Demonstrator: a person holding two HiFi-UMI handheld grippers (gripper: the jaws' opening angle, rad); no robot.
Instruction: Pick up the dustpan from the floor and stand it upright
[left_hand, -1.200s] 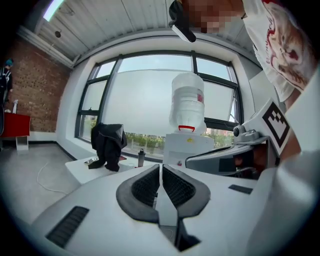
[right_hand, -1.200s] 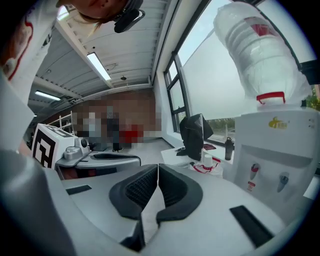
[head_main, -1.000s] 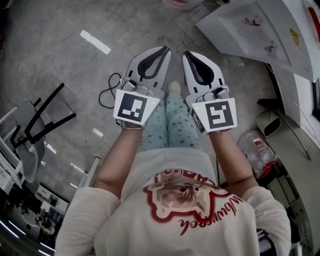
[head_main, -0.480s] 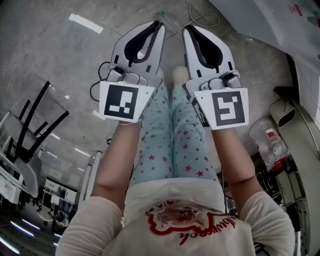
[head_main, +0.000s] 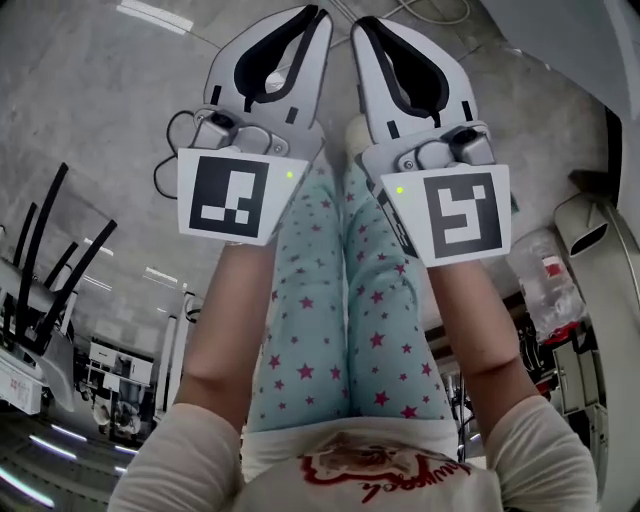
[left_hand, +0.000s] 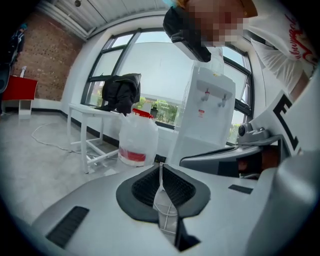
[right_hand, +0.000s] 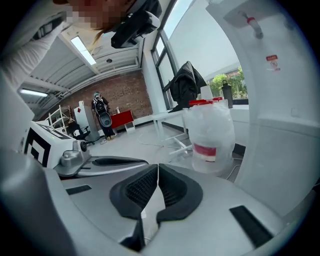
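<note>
Left tool (head_main: 318, 12): clenched, pads together, nothing between. Right tool (head_main: 357, 22): same, clenched and empty. Both are side by side above legs (head_main: 340, 300), pointing forward over floor (head_main: 90, 110).

Dustpan: not found in any view, so where it lies on floor I cannot tell. Ahead of tools only jug (left_hand: 136, 142) and dispenser (left_hand: 207, 115).

Judgement: dustpan probably light, stiff plastic, smooth; may slip or swing in grip. Best hold on handle, near pan for balance. Tools must open first.
</note>
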